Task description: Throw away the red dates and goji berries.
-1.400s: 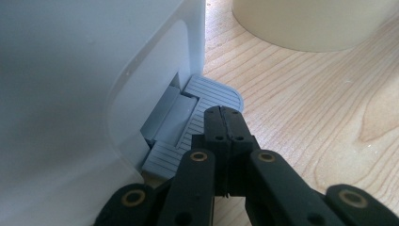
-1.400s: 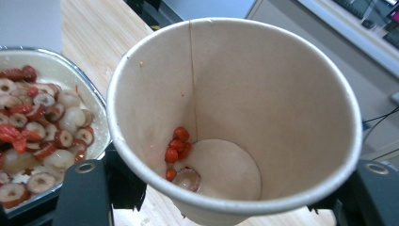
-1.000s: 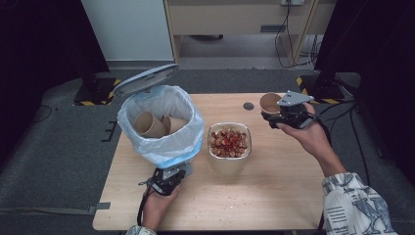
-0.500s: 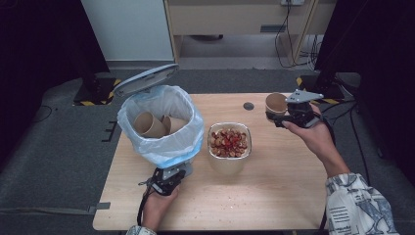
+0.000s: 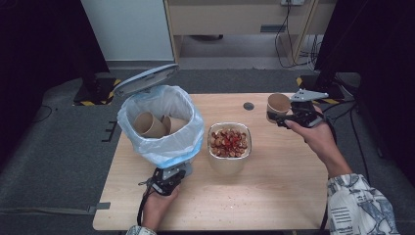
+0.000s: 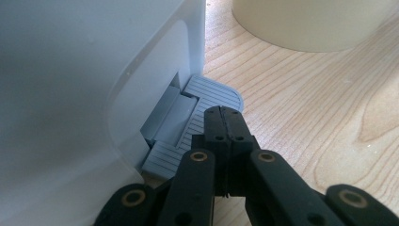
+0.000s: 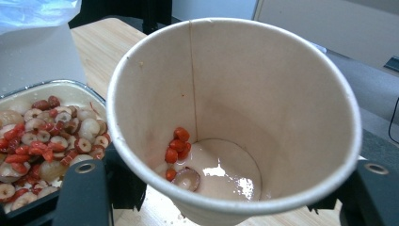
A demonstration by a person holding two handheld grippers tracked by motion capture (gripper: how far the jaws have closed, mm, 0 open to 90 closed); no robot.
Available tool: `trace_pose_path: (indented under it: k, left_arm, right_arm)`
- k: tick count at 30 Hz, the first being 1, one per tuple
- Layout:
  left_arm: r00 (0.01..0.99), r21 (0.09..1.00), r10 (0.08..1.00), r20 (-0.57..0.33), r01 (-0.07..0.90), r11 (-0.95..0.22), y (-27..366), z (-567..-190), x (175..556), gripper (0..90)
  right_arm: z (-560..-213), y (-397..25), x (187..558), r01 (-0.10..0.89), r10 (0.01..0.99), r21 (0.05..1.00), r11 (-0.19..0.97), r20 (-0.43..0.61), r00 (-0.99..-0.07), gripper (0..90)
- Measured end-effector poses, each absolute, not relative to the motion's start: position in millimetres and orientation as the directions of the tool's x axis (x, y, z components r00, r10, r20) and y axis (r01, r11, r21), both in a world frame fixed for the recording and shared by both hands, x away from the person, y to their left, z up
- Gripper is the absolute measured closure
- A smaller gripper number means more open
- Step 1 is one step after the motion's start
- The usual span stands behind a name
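Note:
A tan paper cup [image 5: 278, 105] hangs above the table's far right corner, with my right gripper [image 5: 287, 118] shut on it. In the right gripper view the cup [image 7: 235, 117] tilts toward the camera, with a little liquid and a few red bits at its bottom. My right gripper [image 7: 230, 193] clasps it from both sides. My left gripper [image 5: 166, 182] is shut, and its tips [image 6: 225, 115] rest on the grey pedal [image 6: 207, 101] of a white bin [image 5: 161, 122]. The bin's lid [image 5: 146, 78] stands up. Two paper cups [image 5: 149, 125] lie inside.
A cream bowl [image 5: 229, 142] of red and pale food scraps sits mid-table, just right of the bin; it appears as bowl [image 7: 42, 127] and bowl [image 6: 306, 23]. A small dark disc [image 5: 248, 105] lies near the far edge. Bare wood [image 5: 274, 196] spreads across the near right.
My right hand has carried the cup slightly to the right. The left gripper stays on the pedal and the lid stays up.

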State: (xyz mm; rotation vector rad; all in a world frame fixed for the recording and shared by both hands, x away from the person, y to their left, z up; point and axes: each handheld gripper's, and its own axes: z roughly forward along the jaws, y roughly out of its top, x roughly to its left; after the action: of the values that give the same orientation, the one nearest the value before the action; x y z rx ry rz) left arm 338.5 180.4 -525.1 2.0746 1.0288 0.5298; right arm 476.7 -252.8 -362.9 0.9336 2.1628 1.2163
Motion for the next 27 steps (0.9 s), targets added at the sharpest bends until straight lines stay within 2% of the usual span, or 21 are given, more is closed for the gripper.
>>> trace_pose_path:
  k: [27]
  left_arm:
    - [0.592, 0.772, 0.805, 0.035, 0.496, -0.398, 180.6, -525.1, 338.6, 89.7]
  right_arm:
    - [-358.5, -254.6, 475.8, 0.369, 0.743, 0.881, 0.294, 0.032, -0.669, 31.3]
